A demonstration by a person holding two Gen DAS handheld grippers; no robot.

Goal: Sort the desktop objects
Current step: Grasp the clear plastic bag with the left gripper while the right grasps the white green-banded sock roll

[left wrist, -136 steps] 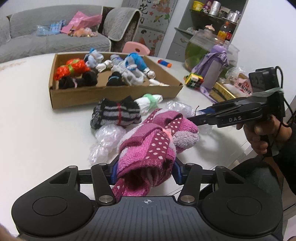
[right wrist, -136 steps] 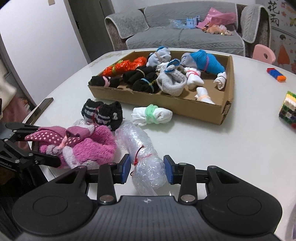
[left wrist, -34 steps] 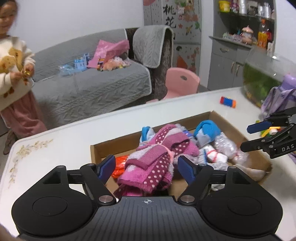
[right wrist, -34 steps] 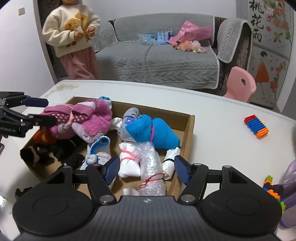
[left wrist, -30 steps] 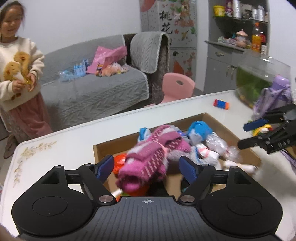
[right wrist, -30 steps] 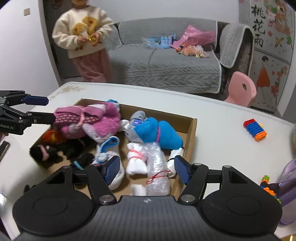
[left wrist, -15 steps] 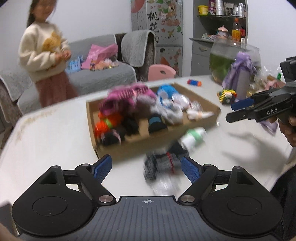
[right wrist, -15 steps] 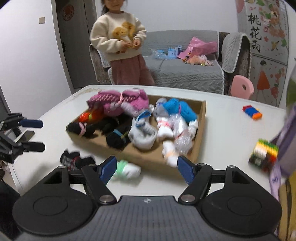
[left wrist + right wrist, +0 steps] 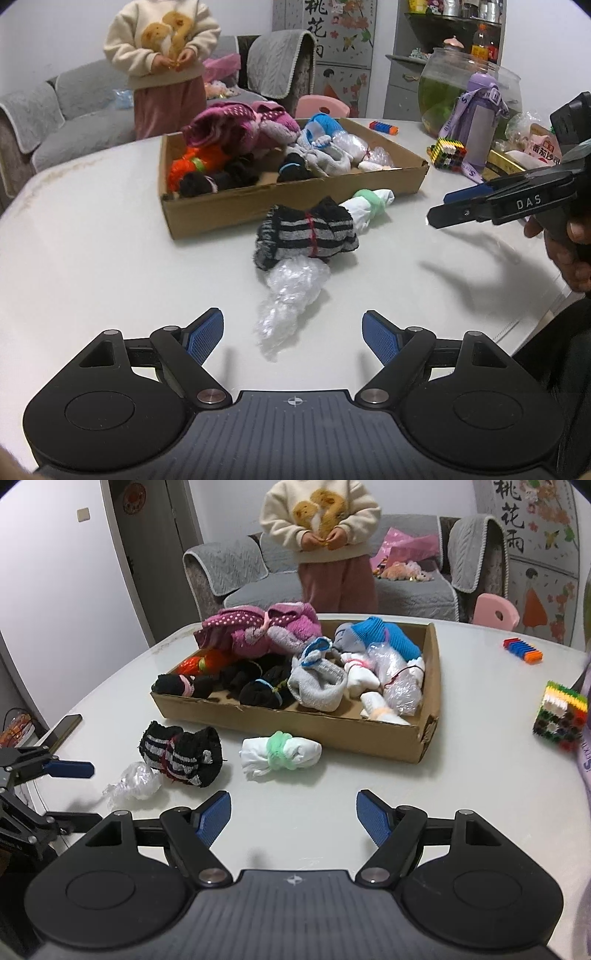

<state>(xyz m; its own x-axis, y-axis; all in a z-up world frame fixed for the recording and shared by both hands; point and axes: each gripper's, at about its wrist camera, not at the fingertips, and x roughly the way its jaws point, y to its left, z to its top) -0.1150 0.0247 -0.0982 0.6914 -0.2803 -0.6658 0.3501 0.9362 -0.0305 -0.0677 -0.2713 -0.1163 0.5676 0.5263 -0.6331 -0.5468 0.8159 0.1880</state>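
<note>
A cardboard box [image 9: 280, 722] full of sock bundles sits mid-surface [image 9: 461, 775], with a polka-dot sock bundle [image 9: 258, 631] piled at its far left corner. On the near side of the box lie a striped sock bundle [image 9: 183, 755], a white sock roll [image 9: 280, 757] to its right, and a crumpled plastic bag [image 9: 135, 784] nearer still on the left. A block cube [image 9: 559, 720] stands well right of the box, and a child [image 9: 321, 528] stands behind the surface.

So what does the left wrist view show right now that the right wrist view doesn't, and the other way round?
Only the left wrist view shows the fish bowl, the purple bottle and the right gripper, open and empty. Only the right wrist view shows the phone at the table edge, the door, and the left gripper, open. Both show the cardboard box of bundles, the striped sock bundle, the white bundle with the green band, the clear plastic bundle and the child.
</note>
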